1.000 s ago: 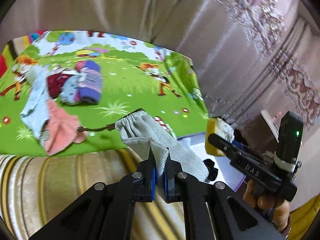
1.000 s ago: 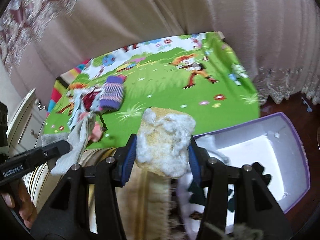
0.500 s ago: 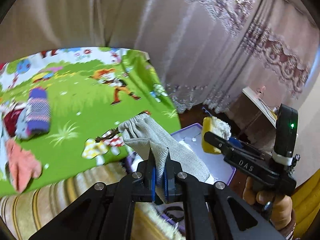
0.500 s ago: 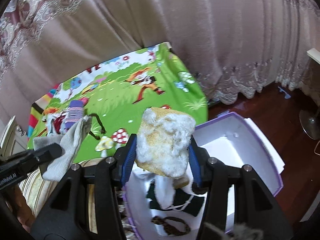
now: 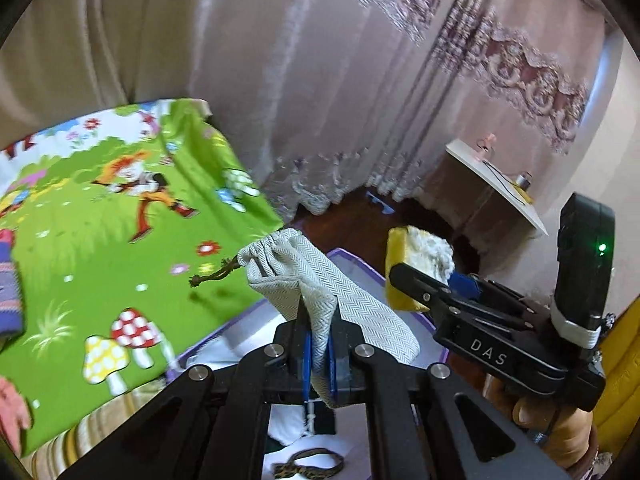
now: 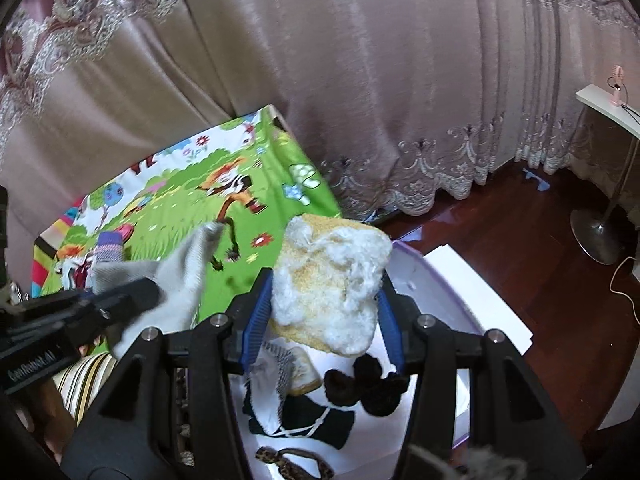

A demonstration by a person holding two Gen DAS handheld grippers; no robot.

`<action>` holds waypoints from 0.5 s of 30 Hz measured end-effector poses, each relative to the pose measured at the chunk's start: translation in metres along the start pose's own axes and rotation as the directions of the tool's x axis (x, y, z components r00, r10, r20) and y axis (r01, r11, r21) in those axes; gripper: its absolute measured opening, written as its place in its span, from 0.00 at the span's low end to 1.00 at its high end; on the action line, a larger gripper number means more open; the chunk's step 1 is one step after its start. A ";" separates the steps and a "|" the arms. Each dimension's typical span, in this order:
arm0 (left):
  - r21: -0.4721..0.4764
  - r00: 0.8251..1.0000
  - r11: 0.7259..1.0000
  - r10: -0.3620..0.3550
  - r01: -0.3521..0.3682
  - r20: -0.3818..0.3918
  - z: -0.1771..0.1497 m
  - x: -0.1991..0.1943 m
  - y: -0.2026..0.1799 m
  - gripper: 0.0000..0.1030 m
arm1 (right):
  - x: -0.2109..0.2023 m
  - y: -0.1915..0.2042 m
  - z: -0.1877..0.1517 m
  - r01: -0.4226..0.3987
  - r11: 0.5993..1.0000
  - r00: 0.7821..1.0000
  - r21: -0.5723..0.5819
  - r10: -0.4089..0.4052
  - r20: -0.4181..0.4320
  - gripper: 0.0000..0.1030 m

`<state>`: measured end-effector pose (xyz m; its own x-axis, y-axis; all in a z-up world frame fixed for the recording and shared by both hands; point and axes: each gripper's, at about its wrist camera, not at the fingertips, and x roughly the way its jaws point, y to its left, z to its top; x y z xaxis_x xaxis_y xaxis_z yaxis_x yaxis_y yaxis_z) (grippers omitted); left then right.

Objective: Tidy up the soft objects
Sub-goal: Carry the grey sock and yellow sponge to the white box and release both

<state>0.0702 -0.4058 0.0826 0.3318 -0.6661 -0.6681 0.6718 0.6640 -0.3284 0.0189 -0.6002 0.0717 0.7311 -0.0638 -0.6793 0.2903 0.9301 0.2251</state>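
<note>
My left gripper [image 5: 318,344] is shut on a grey herringbone drawstring pouch [image 5: 316,292], held above the near corner of a purple-rimmed white box [image 5: 400,300]. The pouch also shows in the right wrist view [image 6: 180,280]. My right gripper [image 6: 324,320] is shut on a fluffy yellow-and-white soft item [image 6: 332,280], held over the box [image 6: 440,280]. That item also shows in the left wrist view [image 5: 416,264]. Inside the box lie dark furry pieces [image 6: 364,388], a black and white cloth [image 6: 280,412] and a leopard-print band [image 6: 292,464].
A green cartoon play mat [image 5: 100,260] lies to the left with a purple striped sock [image 6: 110,246] and other cloths on it. Curtains [image 6: 360,100] hang behind. A dark wooden floor [image 6: 520,232], a white side table [image 5: 492,184] and a stand's base [image 6: 596,232] are to the right.
Both grippers have swung right from over the mat to above the box, each still holding its item. The box's contents now show below the right gripper.
</note>
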 end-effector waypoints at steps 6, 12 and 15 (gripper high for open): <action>0.002 0.999 1.000 0.005 -0.005 -0.037 0.006 0.018 -0.006 0.36 | 0.003 -0.009 0.003 0.018 1.000 1.000 0.008 -0.018 0.004 0.52; -0.033 1.000 0.999 0.017 -0.017 -0.008 0.007 0.008 0.003 0.45 | 0.010 -0.012 0.002 0.015 1.000 1.000 0.011 -0.014 -0.009 0.54; -0.052 1.000 0.998 0.022 -0.022 -0.002 0.006 0.003 0.009 0.45 | 0.014 -0.010 0.003 0.010 1.000 1.000 0.005 -0.010 -0.014 0.57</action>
<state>0.0812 -0.4040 0.0817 0.3449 -0.6506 -0.6766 0.6287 0.6954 -0.3482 0.0276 -0.6113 0.0621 0.7194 -0.0683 -0.6913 0.3008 0.9276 0.2214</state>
